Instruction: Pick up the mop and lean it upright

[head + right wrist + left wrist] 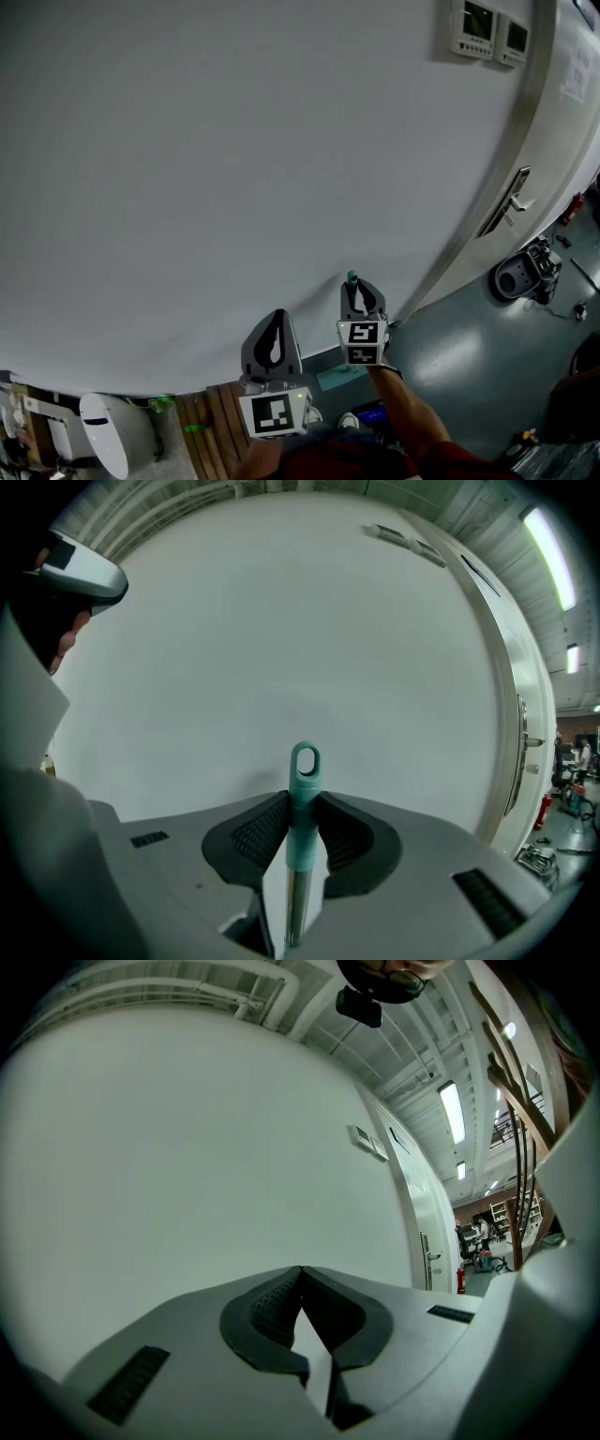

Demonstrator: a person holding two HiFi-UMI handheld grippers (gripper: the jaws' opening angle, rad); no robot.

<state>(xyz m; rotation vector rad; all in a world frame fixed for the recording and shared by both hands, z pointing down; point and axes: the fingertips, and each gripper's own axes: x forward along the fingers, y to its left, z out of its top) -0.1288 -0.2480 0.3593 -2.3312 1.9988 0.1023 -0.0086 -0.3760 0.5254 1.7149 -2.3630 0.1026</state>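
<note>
Your right hand-held gripper (300, 829) pinches the mop (305, 761) just under its teal top loop, close to the wall (234, 141). The left hand-held gripper (301, 1274) is closed w/ nothing in it. Risk: with a grip this near the tip, the handle may pivot & skid along the smooth wall on release.

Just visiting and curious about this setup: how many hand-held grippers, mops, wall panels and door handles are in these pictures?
Grippers: 2, the left gripper and the right gripper
Mop: 1
Wall panels: 2
Door handle: 1
Total: 6
</note>
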